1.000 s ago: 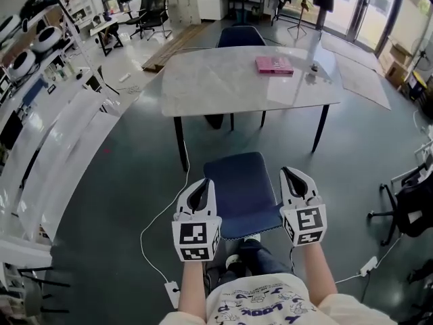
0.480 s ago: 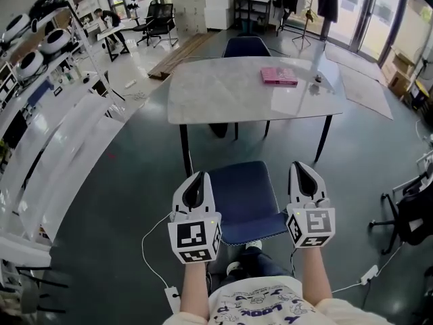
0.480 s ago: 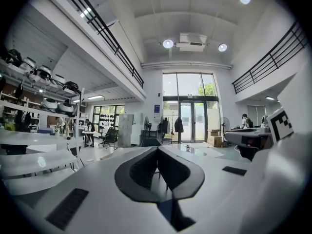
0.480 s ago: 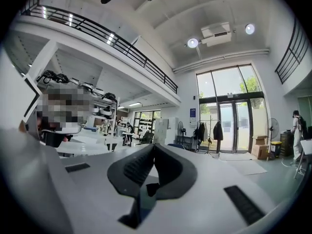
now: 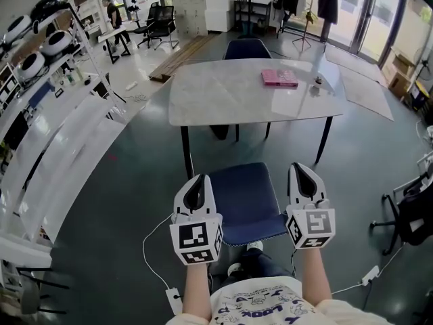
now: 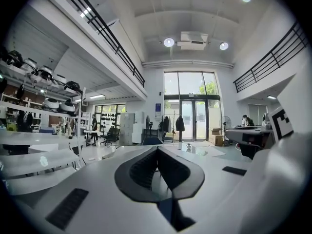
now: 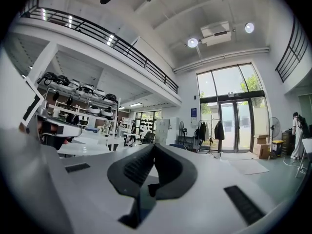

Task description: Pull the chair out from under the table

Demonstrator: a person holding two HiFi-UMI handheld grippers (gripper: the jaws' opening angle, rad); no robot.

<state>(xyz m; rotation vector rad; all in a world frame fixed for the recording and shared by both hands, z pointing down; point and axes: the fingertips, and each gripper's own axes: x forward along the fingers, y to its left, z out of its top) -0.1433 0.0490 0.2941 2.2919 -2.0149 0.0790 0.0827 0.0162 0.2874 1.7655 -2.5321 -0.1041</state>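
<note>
Floor (image 5: 101, 202): dark grey, glossy. White cable (image 5: 153, 244) runs across it, left of the person's legs.

Table (image 5: 230, 97): pale top, black legs, stands mid-room.

Chair (image 5: 243, 198), task item: blue seat, stands on the floor fully clear of the table's near edge, none of the seat under the top. Seat is directly in front of the person, between the two grippers as seen from the head view.

2nd blue chair (image 5: 247, 47): tucked at the table's far edge, backrest only in view.

Left gripper (image 5: 197, 185): held level beside the seat's left edge. Jaws pressed together, nothing between them; confirmed in left gripper view (image 6: 157, 152). No contact w/ chair seen.

Right gripper (image 5: 302, 176): level beside the seat's right edge. Jaws pressed together, empty; confirmed in right gripper view (image 7: 151, 149). No contact w/ chair seen.

Pink book (image 5: 279, 78): flat on the table, towards the far right corner.

Small dark object (image 5: 316, 81): on the table just right of the book, near the right edge; too small to ID.
</note>
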